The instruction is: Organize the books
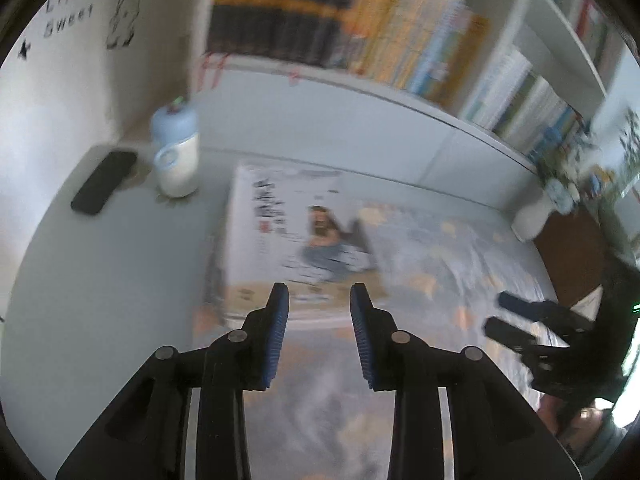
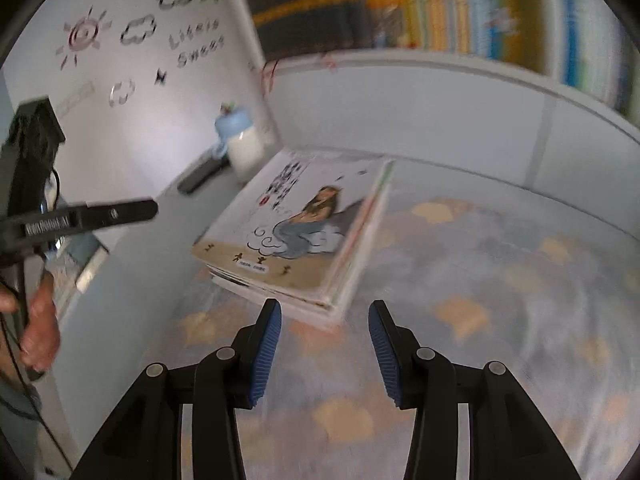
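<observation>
Two tools are hanging over the patterned cloth (image 2: 500, 300) with nothing between their pads: the left tool (image 1: 319, 300) is standing narrowly parted, the right tool (image 2: 325, 316) noticeably wider. Just beyond both sets of tips, the stack of books (image 2: 296, 240) is lying flat, partly on the cloth and partly on the bare grey surface (image 1: 100, 260), its illustrated cover facing up. From the left wrist view the stack is sitting straight ahead, its near short edge almost under the tips and its long axis running away toward the back wall. From the right wrist view the same stack is lying ahead and slightly left, with its near corner pointing at the gap between the pads. Judging by that, the left tool is the nearer and the better lined up with the short edge. Further off, a bottle (image 1: 176, 156) and a dark phone (image 1: 105, 188) are sitting at the far left corner, well apart from the stack. Beyond them the bookshelf (image 1: 360, 92) is carrying rows of upright books (image 1: 400, 44).
</observation>
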Motion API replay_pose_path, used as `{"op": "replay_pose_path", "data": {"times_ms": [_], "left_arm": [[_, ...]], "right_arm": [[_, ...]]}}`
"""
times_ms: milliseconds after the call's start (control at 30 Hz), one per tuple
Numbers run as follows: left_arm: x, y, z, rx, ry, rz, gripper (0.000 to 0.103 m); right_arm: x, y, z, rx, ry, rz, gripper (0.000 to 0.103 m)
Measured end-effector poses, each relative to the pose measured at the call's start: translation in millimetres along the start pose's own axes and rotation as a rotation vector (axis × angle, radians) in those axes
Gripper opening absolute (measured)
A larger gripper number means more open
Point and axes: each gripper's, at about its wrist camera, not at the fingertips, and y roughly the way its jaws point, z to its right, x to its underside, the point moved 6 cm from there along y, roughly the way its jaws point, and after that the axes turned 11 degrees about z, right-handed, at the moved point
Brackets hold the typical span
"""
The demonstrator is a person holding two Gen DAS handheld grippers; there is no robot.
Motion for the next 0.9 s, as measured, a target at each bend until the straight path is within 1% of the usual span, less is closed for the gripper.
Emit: {"op": "replay_pose_path", "data": {"times_ms": [33, 67, 133, 167, 233, 267, 300, 333, 367, 400, 433, 467, 533, 600, 667, 700, 767, 833, 900], "left_arm": [[4.9, -4.3, 19.6, 0.011, 0.007, 0.001, 0.029], [8.9, -6.8, 34.5, 0.015, 0.012, 0.004, 0.029], [19.0, -10.9, 75.5, 0.01, 0.031, 0.002, 0.029], [20.8, -10.5, 87.8, 0.008, 0.038, -0.002, 0.029], [27.0, -12.2, 126.2, 0.024, 0.096, -0.02, 0.029], [29.3, -13.4, 142.4, 0.033, 0.138, -0.029, 0.029], [29.9, -17.0, 162.1, 0.025, 0.202, -0.026, 0.029], [27.8, -19.7, 175.7, 0.006, 0.251, -0.012, 0.029], [25.1, -21.5, 185.5, -0.008, 0.281, 0.002, 0.029], [22.5, -24.3, 196.7, -0.012, 0.301, 0.014, 0.029], [21.3, -28.4, 207.2, 0.0, 0.307, 0.02, 0.029], [18.9, -32.4, 217.7, 0.029, 0.299, 0.028, 0.029], [17.3, -37.3, 229.2, 0.052, 0.274, 0.034, 0.032], [16.5, -39.4, 238.6, 0.034, 0.266, 0.045, 0.032], [16.4, -40.0, 243.7, 0.003, 0.242, 0.045, 0.032], [17.5, -40.7, 247.6, 0.007, 0.227, 0.044, 0.032], [20.5, -39.8, 252.4, 0.006, 0.208, 0.034, 0.032], [24.4, -39.5, 256.9, -0.008, 0.218, 0.026, 0.032], [27.3, -41.9, 261.6, -0.023, 0.246, 0.035, 0.032]], "right_arm": [[-0.6, -17.4, 5.2, 0.012, 0.007, 0.02, 0.059], [-1.2, -44.0, 13.6, 0.026, 0.018, 0.05, 0.061], [-1.0, -87.7, 30.3, 0.047, 0.056, 0.08, 0.061], [-1.5, -101.1, 35.9, 0.064, 0.068, 0.09, 0.061], [-4.5, -147.1, 55.2, 0.146, 0.067, 0.138, 0.063], [-5.0, -160.8, 60.5, 0.183, 0.062, 0.154, 0.07], [-4.5, -181.7, 69.1, 0.243, 0.046, 0.18, 0.082], [-1.7, -200.4, 77.9, 0.308, 0.038, 0.201, 0.087], [1.2, -212.1, 82.9, 0.343, 0.036, 0.213, 0.089], [5.2, -227.9, 89.7, 0.377, 0.023, 0.232, 0.089], [7.1, -237.6, 94.9, 0.401, 0.014, 0.233, 0.089], [7.7, -244.1, 102.1, 0.423, 0.013, 0.227, 0.089], [5.6, -259.0, 119.5, 0.441, 0.063, 0.226, 0.089], [1.2, -269.5, 128.6, 0.456, 0.08, 0.234, 0.089], [-3.2, -278.4, 132.7, 0.479, 0.066, 0.251, 0.089], [-5.6, -285.7, 136.8, 0.493, 0.06, 0.258, 0.089], [-12.1, -293.3, 141.4, 0.493, 0.049, 0.269, 0.089], [-17.6, -299.4, 144.8, 0.514, 0.036, 0.278, 0.089], [-21.6, -303.4, 144.6, 0.522, 0.022, 0.288, 0.089]]}}
